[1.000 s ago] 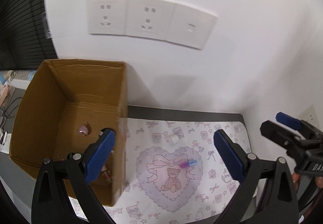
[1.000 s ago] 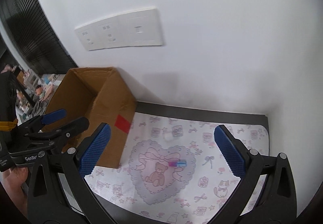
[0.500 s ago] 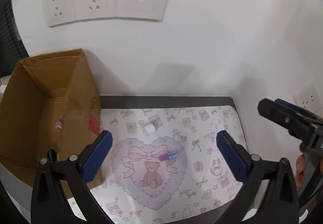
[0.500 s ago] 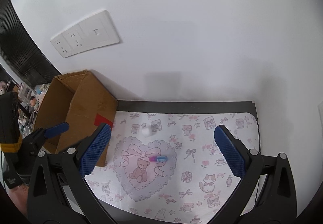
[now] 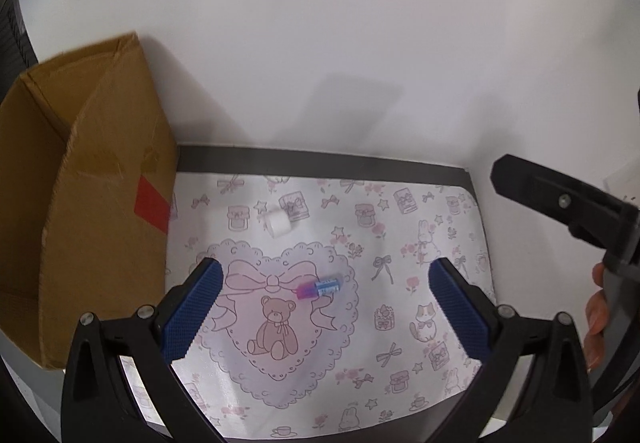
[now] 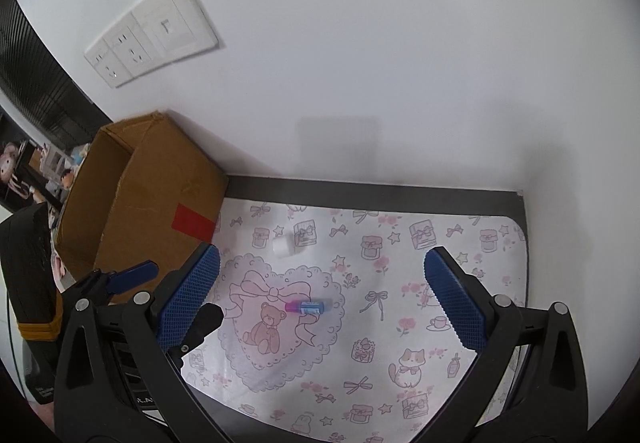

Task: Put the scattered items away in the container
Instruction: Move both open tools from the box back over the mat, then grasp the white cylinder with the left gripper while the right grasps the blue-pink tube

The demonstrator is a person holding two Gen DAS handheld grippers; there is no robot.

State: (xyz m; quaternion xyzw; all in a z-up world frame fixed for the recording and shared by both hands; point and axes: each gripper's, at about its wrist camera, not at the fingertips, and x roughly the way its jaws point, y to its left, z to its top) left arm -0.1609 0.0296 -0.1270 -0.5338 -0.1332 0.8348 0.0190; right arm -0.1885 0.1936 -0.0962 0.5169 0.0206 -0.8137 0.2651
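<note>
- Step in hand, as I judge it: lining up a pick; two items lie loose on the patterned mat [image 5: 400,243], a pink-and-blue tube [image 5: 319,288] on the heart print and a small white cylinder [image 5: 279,224], perhaps a cap, nearer the cardboard box [image 5: 100,203]
- Next move: lower onto the tube; carry it left into the box
- Left gripper [image 5: 322,307] spread wide, empty, touching nothing; right gripper [image 6: 320,297] likewise agape and empty

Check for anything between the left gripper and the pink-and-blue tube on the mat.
Nothing visible blocks it. The left gripper is open, and the tube lies alone on the mat. The white cap sits beyond it; the cardboard box stands off to the left.
</note>
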